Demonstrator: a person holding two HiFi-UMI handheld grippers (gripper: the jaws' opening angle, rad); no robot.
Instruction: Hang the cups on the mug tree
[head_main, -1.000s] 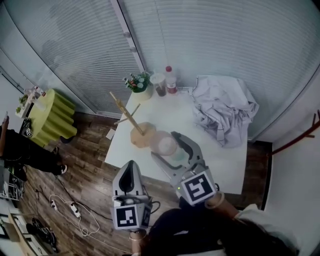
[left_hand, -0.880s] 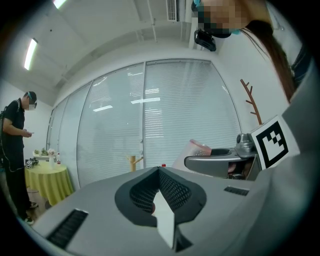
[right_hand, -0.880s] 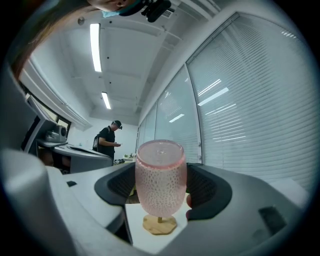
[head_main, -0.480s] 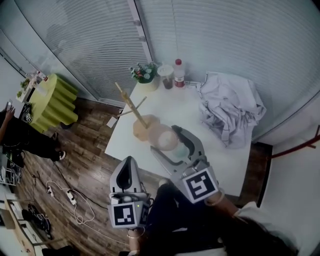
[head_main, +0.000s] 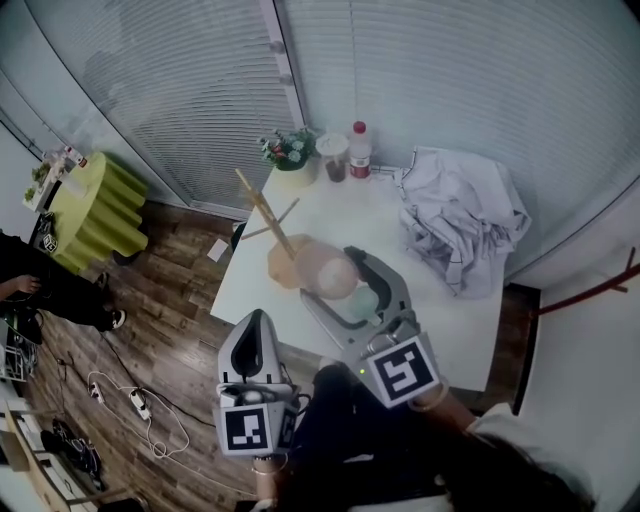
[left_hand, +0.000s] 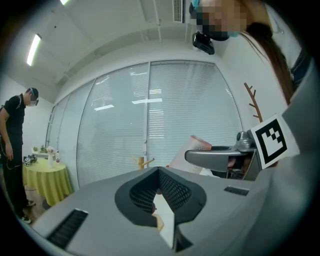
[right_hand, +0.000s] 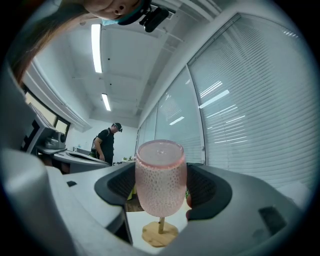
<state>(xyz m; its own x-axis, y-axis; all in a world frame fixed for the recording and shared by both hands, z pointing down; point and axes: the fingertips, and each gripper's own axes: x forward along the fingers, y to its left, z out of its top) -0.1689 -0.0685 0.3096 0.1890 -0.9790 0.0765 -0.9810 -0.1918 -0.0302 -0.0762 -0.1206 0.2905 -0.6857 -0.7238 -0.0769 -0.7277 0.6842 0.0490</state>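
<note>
A pink dimpled cup (head_main: 338, 272) is held in my right gripper (head_main: 327, 277), shut on its sides above the white table (head_main: 430, 320). In the right gripper view the cup (right_hand: 161, 175) fills the space between the jaws of the gripper (right_hand: 161, 192), bottom end facing the camera. The wooden mug tree (head_main: 266, 218) leans just left of the cup; its round base (right_hand: 160, 233) shows below the cup. My left gripper (head_main: 257, 322) hangs off the table's near left edge, shut and empty (left_hand: 159, 171). From the left gripper view, the cup (left_hand: 196, 149) and right gripper (left_hand: 216, 156) appear at right.
A crumpled white cloth (head_main: 458, 215) covers the table's right side. At the far edge stand a red-capped bottle (head_main: 358, 150), a clear cup with a dark drink (head_main: 334, 158) and a small flower pot (head_main: 290, 150). A yellow-green table (head_main: 88, 205) and floor cables (head_main: 130, 400) lie left.
The right gripper has carried the pink cup a little nearer the mug tree. The left gripper has hardly moved. The person at far left has shifted toward the frame edge.
</note>
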